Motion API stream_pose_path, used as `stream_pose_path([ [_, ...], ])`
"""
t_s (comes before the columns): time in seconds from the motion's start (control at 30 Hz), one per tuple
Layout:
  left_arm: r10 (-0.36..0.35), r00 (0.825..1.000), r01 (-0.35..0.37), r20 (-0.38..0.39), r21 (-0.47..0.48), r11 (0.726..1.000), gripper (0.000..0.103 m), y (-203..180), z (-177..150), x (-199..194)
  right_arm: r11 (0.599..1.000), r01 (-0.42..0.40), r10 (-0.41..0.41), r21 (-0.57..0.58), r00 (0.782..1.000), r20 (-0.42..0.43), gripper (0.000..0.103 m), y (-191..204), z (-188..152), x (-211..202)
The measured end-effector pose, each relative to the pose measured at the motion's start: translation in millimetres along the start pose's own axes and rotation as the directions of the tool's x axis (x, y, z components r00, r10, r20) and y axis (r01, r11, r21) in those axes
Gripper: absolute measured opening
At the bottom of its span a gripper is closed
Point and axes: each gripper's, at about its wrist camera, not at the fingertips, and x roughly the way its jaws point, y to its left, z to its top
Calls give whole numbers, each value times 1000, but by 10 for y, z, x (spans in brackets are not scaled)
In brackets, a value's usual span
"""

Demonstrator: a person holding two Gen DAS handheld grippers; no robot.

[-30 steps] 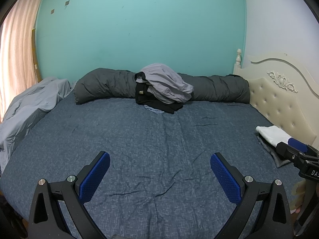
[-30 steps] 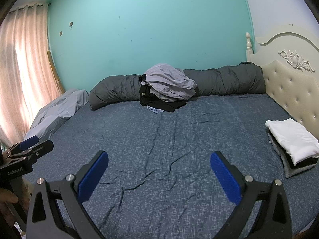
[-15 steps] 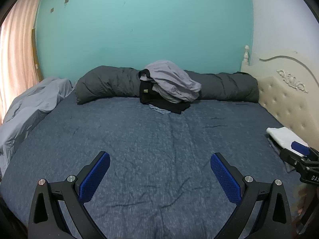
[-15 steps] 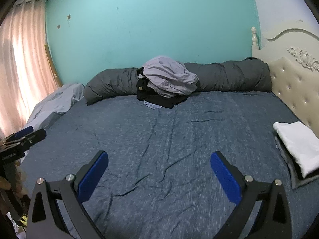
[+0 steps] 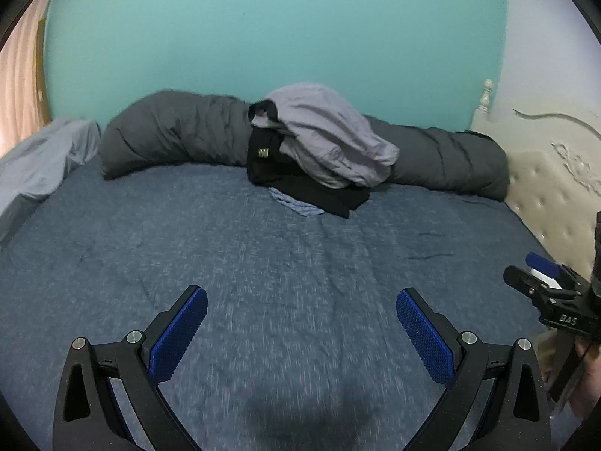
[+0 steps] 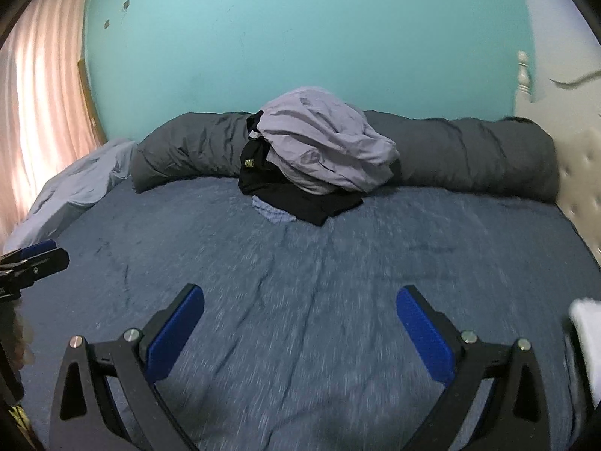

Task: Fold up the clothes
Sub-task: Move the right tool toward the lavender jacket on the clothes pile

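A bed (image 5: pixel 263 263) covered in a blue-grey sheet fills both views, with a teal wall (image 5: pixel 263 30) behind it and a pink curtain (image 6: pixel 33 120) at the far left. Along the far edge lies a long dark grey rolled duvet (image 5: pixel 169 131), its length running left to right, and a pale grey sheet (image 5: pixel 33 161) is bunched at the far left corner. A cream padded headboard (image 5: pixel 544 188) closes the right side. The pile of clothes (image 5: pixel 319 150) sits at the far middle of the bed, leaning against the duvet: a rumpled lilac garment (image 6: pixel 323 143) on top, black clothing (image 6: pixel 300 195) beneath it spreading toward the near right, and a small blue striped piece (image 6: pixel 272 214) poking out at the near left. The heap is wider than tall, stretched roughly left to right along the duvet. Nothing lies between the pile and the grippers, only bare, creased sheet. The left gripper (image 5: pixel 300 334) hovers over the near part of the bed with its blue pads spread wide and nothing between them; the right gripper (image 6: pixel 300 332) is likewise wide open and empty, well apart from the pile. A folded white cloth (image 6: pixel 586 338) shows blurred at the right edge of the right wrist view.
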Motion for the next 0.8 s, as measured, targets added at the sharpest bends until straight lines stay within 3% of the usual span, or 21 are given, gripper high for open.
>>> stream_pose_path([
  [0.13,-8,1000,7,-30,-37,999,103,153,242,352,1000,4,-4,-24,1000,-14,103,-36,286,512],
  [0.27,-12,998,9,-60,-53,999,103,295,493,645,1000,26,-27,-13,995,-96,103,-69,601,1094],
  [0.43,-14,995,6,-103,-74,997,103,537,820,1088,994,21,-33,-103,994,-109,103,85,989,1723],
  [0.63,16,990,-33,-143,-112,993,103,852,1130,1633,999,18,-24,-33,987,-161,103,-3,1502,2659],
  [0.8,30,985,-51,-168,-123,991,103,1072,1269,1998,996,51,-64,-73,979,-191,102,-11,1766,3316],
])
